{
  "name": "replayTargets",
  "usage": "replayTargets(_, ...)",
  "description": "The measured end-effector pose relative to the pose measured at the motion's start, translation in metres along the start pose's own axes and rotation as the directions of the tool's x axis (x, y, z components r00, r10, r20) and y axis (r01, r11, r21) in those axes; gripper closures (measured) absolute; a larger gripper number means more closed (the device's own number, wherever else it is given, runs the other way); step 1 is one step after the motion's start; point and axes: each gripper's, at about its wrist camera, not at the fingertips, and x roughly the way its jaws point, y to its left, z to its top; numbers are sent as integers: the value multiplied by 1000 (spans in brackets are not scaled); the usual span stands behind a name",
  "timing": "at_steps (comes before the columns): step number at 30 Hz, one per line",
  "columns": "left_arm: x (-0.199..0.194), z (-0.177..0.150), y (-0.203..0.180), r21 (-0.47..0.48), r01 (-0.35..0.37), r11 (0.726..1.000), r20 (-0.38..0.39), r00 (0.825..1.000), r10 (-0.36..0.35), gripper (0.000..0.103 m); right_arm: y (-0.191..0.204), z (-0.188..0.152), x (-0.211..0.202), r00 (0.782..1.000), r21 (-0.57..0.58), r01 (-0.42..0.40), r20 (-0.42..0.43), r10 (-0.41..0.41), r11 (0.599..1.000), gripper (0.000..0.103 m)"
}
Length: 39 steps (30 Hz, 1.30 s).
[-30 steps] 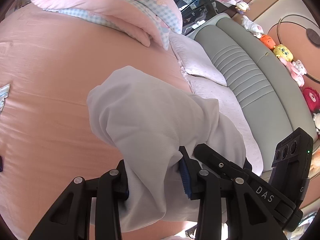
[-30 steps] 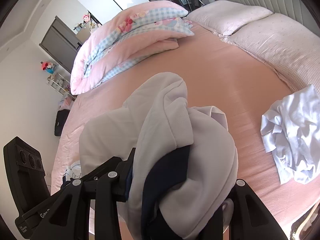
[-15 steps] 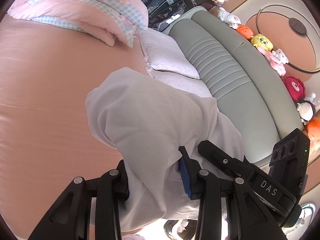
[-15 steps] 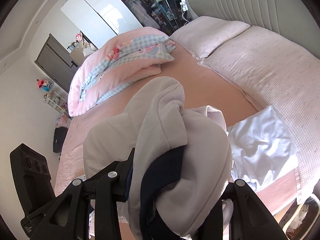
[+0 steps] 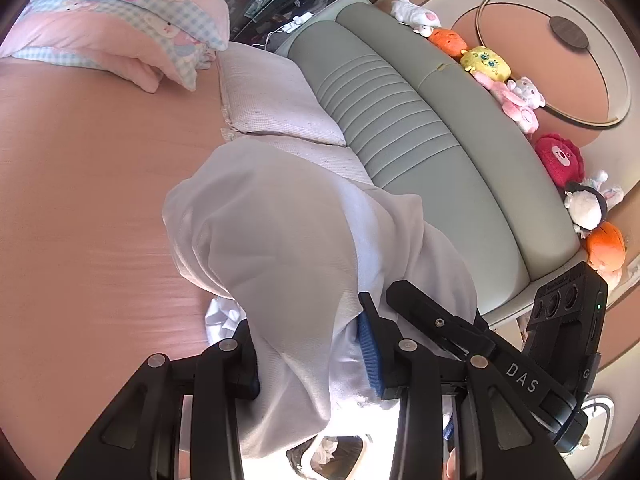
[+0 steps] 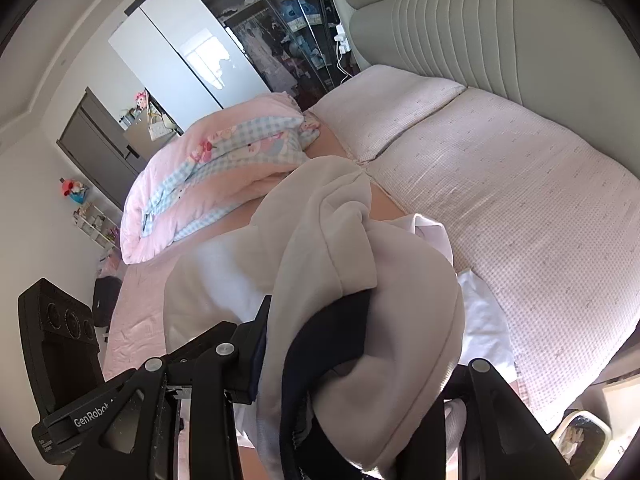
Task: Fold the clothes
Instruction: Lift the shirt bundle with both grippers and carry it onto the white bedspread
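Observation:
A pale grey-white garment [image 5: 280, 240] with a dark navy lining [image 6: 320, 352] hangs bunched between both grippers, above the pink bed sheet [image 5: 80, 180]. My left gripper [image 5: 308, 356] is shut on its light fabric, blue pad showing at the right finger. In the right wrist view the same garment [image 6: 380, 280] drapes thickly over my right gripper [image 6: 352, 364], which is shut on it; the right fingertip is hidden by cloth. A white garment [image 6: 484, 320] lies flat on the bed just beyond, also seen as white cloth [image 5: 222, 316] under the held piece.
A rolled pink and blue checked duvet [image 6: 216, 176] lies at the far side. Two pale pillows [image 6: 500, 184] rest against the grey-green padded headboard [image 5: 420, 140]. Plush toys [image 5: 516, 96] line the ledge. A wardrobe [image 6: 188, 60] stands beyond the bed.
Both grippers have carried the garment toward the pillow end of the bed; the headboard and pillows now fill more of each view, and the white garment lies closer underneath.

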Motion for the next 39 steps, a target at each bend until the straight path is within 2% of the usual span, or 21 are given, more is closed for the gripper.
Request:
replayTargets(7,19,13,-30,23,41,999,-2,999,-41,68,-20,25,-16,999,-14,33,20,-33,999,65)
replayTargets(11,32,13,-36,-4,93,996,-7,996,-93,68,-38,35,-21,998,-8,52,34,-52,999,65)
replayTargets(16,59,5,-32,-38,111,993,-43,993,-112,68,-64,35,-16,998,20,65,21,-65,998,65)
replayTargets(22,91,-10,-11,-100,102,990,-90,990,-111,68,-98,24,11,996,31,89,-23,-89,996,65)
replayTargets(28,122,-24,10,-160,86,983,-136,985,-108,68,-131,7,46,991,80,97,-103,-89,992,65)
replayTargets(34,133,-33,34,-200,12,980,-185,982,-50,68,-152,-8,70,983,89,112,-155,-98,990,65)
replayTargets(39,141,-40,52,-230,-42,972,-231,973,-12,68,-159,-11,77,979,69,145,-156,-133,987,65)
